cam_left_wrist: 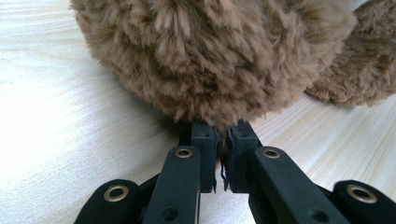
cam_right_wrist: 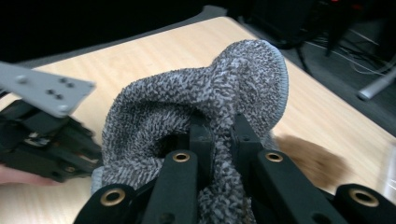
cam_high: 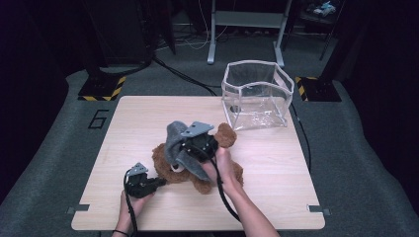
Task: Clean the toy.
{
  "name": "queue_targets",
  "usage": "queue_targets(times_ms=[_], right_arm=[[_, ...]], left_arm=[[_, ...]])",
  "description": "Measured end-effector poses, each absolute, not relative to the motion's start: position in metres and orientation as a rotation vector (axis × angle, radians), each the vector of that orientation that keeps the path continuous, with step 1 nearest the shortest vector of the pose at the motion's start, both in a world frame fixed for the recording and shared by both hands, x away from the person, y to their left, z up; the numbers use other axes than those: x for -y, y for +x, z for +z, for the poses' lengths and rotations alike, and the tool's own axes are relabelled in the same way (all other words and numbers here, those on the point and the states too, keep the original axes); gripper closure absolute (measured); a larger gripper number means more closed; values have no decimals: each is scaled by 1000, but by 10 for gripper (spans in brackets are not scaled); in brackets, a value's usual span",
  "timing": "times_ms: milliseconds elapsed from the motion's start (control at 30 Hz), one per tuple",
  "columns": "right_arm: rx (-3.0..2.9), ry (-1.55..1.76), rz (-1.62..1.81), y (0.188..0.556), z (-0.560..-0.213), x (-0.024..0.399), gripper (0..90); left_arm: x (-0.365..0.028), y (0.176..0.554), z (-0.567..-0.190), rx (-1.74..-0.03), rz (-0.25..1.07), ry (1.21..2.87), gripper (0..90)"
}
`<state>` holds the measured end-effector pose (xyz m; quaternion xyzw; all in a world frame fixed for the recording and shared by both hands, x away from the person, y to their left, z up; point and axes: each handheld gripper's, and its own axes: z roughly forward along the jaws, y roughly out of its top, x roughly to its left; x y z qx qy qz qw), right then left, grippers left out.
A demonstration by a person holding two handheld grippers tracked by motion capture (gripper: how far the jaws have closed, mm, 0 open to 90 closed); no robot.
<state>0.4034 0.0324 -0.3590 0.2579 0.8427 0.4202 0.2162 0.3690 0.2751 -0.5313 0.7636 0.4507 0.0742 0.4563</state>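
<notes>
- Two grippers work on one brown plush bear (cam_high: pixel 197 165), which lies near the middle of the wooden table (cam_high: pixel 276 197).
- Nearest the person, the left gripper (cam_high: pixel 159 181) sits just beside the bear's near-left edge, low on the tabletop; in the left gripper view its jaws are pinched shut on a tuft of the bear's fur (cam_left_wrist: pixel 219 60) (only a thin slit shows between the pads).
- Just past it, the right gripper (cam_high: pixel 184 154) hangs over the bear's upper body, and its jaws are clamped on a fold of a grey terry cloth (cam_high: pixel 175 143).
- That grey cloth drapes over the bear's head end and bunches upward; in the right gripper view it bulges into a rounded hump (cam_right_wrist: pixel 205 112) above the jaws, with the left gripper (cam_right_wrist: pixel 95 154) lying beside it.
- The bear's brown paw (cam_high: pixel 226 134) sticks out beyond the cloth on the far right.
- Farther off than the bear, near the table's far right corner, stands a clear plastic box (cam_high: pixel 257 94), well apart from both grippers.
</notes>
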Motion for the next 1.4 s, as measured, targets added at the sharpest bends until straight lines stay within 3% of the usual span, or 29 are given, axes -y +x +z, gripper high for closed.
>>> queue_targets(times_ms=[233,400,1100,1400], right_arm=[[-2471,528,962,392,-402,-87,831],[-2456,520,923,389,-410,-85,832],[-2282,912,855,409,-415,39,832],[-2243,1067,753,419,-442,82,832]], left_arm=[[-276,370,-531,-1109,180,1887,845],[-276,370,-531,-1115,175,1887,845],[-276,370,-532,-1120,183,1866,845],[-276,370,-532,-1126,182,1859,845]])
